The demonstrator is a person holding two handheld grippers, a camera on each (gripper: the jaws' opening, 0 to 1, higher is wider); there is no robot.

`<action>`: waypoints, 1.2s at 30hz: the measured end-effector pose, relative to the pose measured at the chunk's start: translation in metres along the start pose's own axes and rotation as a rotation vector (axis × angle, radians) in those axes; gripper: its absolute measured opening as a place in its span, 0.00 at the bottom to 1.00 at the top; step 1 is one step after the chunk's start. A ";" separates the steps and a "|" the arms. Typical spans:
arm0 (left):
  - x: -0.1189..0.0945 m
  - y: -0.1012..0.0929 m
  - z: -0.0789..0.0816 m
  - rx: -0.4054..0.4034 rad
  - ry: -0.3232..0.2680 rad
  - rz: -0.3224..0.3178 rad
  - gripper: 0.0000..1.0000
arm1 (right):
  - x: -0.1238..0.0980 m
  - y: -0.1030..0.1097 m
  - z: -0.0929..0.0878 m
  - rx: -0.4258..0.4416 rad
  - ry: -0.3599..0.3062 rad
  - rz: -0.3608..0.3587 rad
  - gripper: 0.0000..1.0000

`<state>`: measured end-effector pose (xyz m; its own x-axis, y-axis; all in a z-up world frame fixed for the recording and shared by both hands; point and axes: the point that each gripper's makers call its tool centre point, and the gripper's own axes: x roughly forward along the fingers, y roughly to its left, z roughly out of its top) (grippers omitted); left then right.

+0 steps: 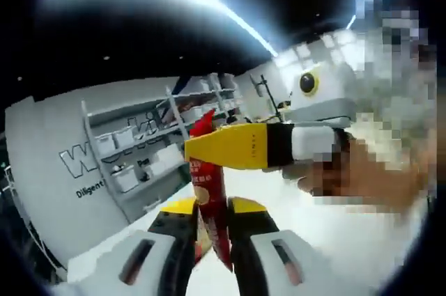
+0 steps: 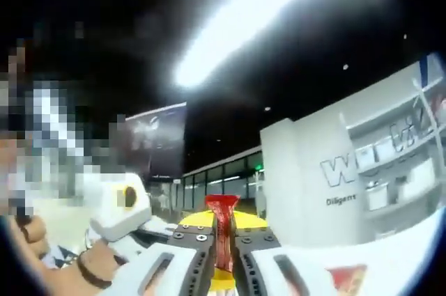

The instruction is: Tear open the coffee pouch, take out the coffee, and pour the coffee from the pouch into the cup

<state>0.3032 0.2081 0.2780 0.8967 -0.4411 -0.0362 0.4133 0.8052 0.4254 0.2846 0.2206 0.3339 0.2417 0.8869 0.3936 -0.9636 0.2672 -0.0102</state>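
In the left gripper view, the left gripper [image 1: 212, 223] points upward, its 2 jaws closed on the pouch [image 1: 211, 198]. The right gripper [image 1: 209, 148] reaches in from the right, clamping the pouch's top. In the right gripper view, the right gripper [image 2: 223, 254] pinches the pouch; a hand [image 2: 66, 265] shows at lower left.

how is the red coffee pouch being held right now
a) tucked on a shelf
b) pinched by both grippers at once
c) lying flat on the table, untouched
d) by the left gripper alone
b: the red coffee pouch sits between the left gripper's jaws while the right gripper clamps its top; the right gripper view shows the same pinch.
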 end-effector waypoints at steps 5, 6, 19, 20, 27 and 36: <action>-0.001 -0.012 -0.001 -0.009 0.017 -0.065 0.11 | 0.000 0.012 0.000 0.006 0.001 0.150 0.20; -0.002 -0.016 -0.003 -0.052 0.017 -0.098 0.11 | -0.001 0.017 0.000 0.076 0.008 0.208 0.31; -0.041 -0.078 0.003 -0.235 -0.085 -0.668 0.11 | -0.047 0.059 0.008 0.265 0.013 0.673 0.24; -0.044 -0.082 0.003 -0.252 -0.087 -0.701 0.11 | -0.050 0.061 0.009 0.268 0.017 0.689 0.22; -0.062 -0.095 0.010 -0.301 -0.118 -0.834 0.11 | -0.064 0.074 0.002 0.247 0.085 0.773 0.20; -0.049 -0.085 0.013 -0.214 -0.190 -0.727 0.15 | -0.053 0.063 -0.001 0.263 0.117 0.694 0.08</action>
<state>0.2216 0.1561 0.2551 0.3544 -0.9321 -0.0753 0.9257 0.3382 0.1695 0.2112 0.1908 0.3111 -0.4349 0.8570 0.2764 -0.8911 -0.4538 0.0053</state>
